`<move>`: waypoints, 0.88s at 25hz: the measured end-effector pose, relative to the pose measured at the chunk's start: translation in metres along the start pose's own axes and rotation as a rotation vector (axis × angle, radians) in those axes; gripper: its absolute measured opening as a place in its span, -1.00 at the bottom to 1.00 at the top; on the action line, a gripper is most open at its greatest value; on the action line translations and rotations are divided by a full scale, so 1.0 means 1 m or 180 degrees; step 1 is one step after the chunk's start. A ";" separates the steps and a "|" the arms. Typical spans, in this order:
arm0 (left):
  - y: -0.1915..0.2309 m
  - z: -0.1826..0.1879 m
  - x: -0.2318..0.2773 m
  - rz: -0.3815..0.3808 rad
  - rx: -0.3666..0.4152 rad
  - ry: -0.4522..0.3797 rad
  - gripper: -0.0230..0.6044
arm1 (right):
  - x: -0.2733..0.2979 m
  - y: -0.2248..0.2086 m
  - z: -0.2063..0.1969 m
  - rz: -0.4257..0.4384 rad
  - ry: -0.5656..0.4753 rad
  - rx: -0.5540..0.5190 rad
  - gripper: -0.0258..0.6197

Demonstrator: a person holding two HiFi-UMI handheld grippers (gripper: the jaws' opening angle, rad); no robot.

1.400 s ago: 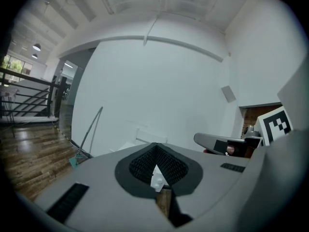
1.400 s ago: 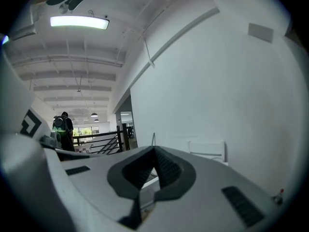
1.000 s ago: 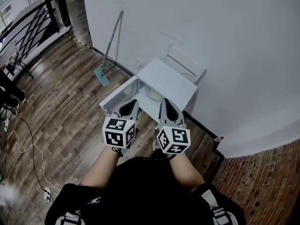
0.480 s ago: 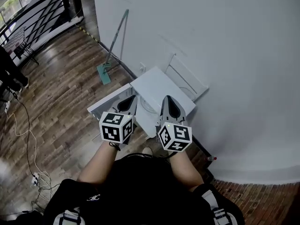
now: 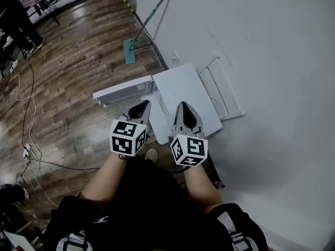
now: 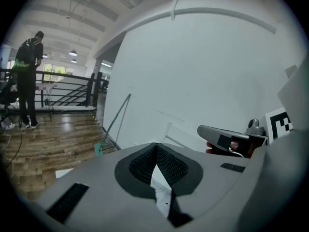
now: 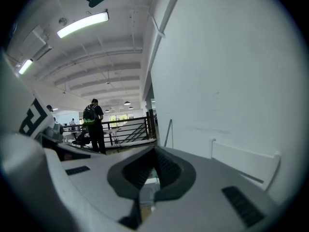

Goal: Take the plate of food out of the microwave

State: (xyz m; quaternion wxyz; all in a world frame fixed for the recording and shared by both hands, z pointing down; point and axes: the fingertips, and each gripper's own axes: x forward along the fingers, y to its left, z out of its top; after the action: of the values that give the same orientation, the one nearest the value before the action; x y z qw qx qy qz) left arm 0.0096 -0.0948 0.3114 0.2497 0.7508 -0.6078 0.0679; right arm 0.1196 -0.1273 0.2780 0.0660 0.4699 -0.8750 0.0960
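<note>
A white microwave stands low against the white wall, with its door swung open to the left. Its inside is mostly hidden behind my grippers, so I cannot make out the plate of food. My left gripper and right gripper are held side by side just in front of the opening. Both are shut with nothing between their jaws. In the left gripper view the jaws meet at a point, and the right gripper shows beside them. The right gripper view shows its own jaws closed the same way.
A green-headed mop leans on the wall left of the microwave. A white rack stands behind it. Cables trail over the wooden floor at the left. A person stands by a black railing far off.
The head view has swung, so the microwave and wall now sit more upright and nearer the frame's middle. Both grippers stay shut, side by side in front of the microwave.
</note>
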 end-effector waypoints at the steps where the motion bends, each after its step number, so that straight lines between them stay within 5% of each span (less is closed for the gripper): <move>1: 0.010 -0.012 0.004 0.0058 -0.0093 0.0063 -0.93 | 0.007 0.005 -0.009 0.0060 0.0052 -0.0025 -0.88; 8: 0.058 -0.102 0.031 0.0096 -0.0426 0.0478 -0.93 | 0.045 0.041 -0.099 0.0335 0.0610 -0.0116 -0.88; 14: 0.099 -0.175 0.072 -0.0100 -0.0756 0.0539 -0.93 | 0.074 0.063 -0.179 0.0314 0.0825 -0.0368 -0.88; 22: 0.114 -0.303 0.154 -0.0532 -0.1242 0.0821 -0.64 | 0.088 0.027 -0.303 -0.0183 0.1131 -0.0509 -0.88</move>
State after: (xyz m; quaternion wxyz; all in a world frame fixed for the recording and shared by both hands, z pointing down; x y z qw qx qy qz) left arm 0.0019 -0.1068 0.6694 0.4702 0.7211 -0.5083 0.0236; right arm 0.0562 -0.1143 0.5885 0.2592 0.4637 -0.8406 0.1057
